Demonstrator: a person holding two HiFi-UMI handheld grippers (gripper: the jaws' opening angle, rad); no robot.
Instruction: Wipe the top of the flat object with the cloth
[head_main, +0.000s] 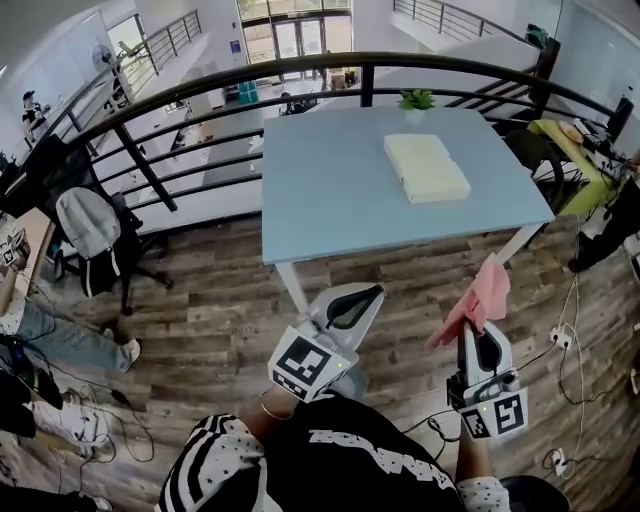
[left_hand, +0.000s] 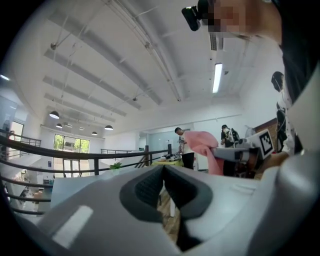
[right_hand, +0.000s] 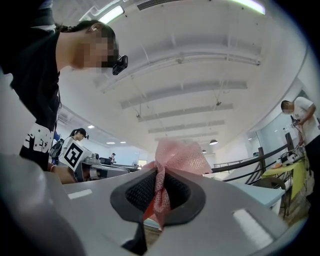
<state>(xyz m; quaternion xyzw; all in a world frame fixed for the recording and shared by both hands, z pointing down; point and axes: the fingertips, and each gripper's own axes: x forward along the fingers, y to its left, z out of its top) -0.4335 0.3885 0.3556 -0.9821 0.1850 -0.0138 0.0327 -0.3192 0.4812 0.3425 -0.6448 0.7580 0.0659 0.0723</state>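
We stand on a wood-plank floor (head_main: 215, 310) on a mezzanine, where a dark curved railing (head_main: 200, 92) runs behind a light blue counter (head_main: 320, 190). On that counter, well ahead of both sets of fingers, lies the flat cream object (head_main: 426, 167). A small potted plant (head_main: 417, 99) sits at the far edge beyond it. Both grippers are held low in front of us, short of the counter's near edge. The left gripper (head_main: 372, 292) has its fingers (left_hand: 147, 189) together with nothing between them. The right gripper (head_main: 481, 328) has its fingers (right_hand: 141, 192) clamped on the pink cloth (head_main: 474, 298). The cloth is pinched into a narrow strip between the pads and bunches out above the fingertips. In the head view it sticks up toward the counter's near right corner. It is well apart from the flat object, and to the right of the left fingers.
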